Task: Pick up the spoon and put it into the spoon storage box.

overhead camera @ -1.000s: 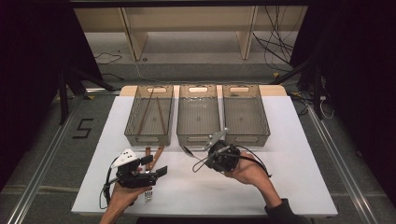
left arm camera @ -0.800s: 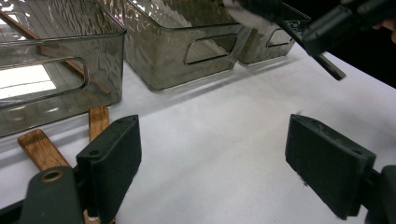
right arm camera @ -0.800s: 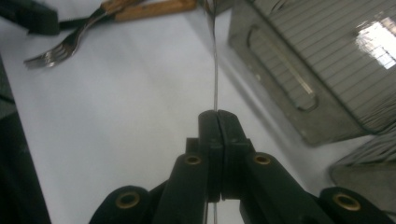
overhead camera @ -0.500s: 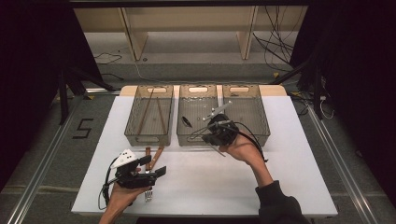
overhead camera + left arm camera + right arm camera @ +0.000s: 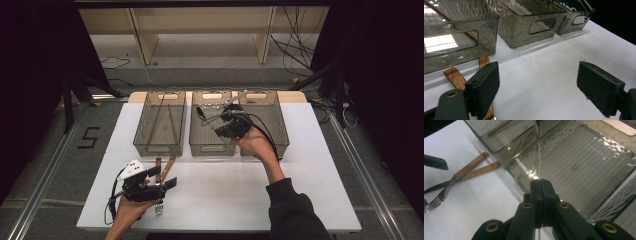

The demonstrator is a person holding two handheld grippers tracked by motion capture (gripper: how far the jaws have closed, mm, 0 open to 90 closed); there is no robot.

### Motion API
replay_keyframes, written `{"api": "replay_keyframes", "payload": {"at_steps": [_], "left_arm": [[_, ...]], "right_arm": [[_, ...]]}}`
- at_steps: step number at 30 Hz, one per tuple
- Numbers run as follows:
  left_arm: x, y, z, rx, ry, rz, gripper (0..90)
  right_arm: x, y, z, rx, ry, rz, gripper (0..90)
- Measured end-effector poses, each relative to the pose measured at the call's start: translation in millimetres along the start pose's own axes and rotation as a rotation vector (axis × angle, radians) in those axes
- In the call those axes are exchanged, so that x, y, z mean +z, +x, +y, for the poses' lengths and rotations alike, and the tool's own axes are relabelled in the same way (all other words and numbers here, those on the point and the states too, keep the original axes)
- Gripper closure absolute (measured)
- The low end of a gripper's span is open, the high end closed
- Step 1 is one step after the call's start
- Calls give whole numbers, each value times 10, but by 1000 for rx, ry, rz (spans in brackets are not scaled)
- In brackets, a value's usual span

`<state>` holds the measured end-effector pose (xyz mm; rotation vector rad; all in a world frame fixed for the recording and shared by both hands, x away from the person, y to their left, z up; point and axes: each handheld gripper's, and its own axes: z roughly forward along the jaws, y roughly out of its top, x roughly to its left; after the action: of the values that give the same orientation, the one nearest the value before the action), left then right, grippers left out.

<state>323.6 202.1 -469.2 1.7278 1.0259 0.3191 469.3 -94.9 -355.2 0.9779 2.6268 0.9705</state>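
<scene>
I am carrying a thin metal utensil [image 5: 539,157], clenched edge-on in my right gripper [image 5: 226,121], up from the table's front to above the middle bin [image 5: 212,145], ready for dropping, while my left gripper [image 5: 546,82] is resting released beside the wooden-handled fork [image 5: 454,182].

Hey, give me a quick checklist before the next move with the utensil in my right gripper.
1. Right gripper shut on the thin metal utensil: ok.
2. Utensil over the middle bin: ok.
3. Bin floor beneath it bare: ok.
4. Left gripper open, nothing between its jaws: ok.
5. Wooden-handled fork lying on the table for later: ok.
6. Which end of the utensil faces down: cannot tell.
</scene>
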Motion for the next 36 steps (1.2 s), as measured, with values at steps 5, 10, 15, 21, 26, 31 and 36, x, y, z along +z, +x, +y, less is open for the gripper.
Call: {"api": "replay_keyframes", "payload": {"at_steps": [5,10,15,21,26,31,36], "left_arm": [[6,-1,1,-8,-2,-1,180],[7,3,3,-3,0,-3,181],[7,10,3,-4,1,-3,181],[13,4,3,-6,-1,-4,180],[14,5,3,-6,-1,-5,181],[17,3,4,-5,-2,-5,181],[22,2,4,-6,-3,-5,180]], "right_arm": [[39,-87,76,37,-4,-8,900],[99,-177,135,68,4,-25,900],[159,-247,174,109,4,-42,900],[231,-326,222,145,8,-51,900],[266,-373,240,169,9,-69,900],[299,-412,235,190,9,-80,900],[358,-435,245,200,10,-80,900]]}}
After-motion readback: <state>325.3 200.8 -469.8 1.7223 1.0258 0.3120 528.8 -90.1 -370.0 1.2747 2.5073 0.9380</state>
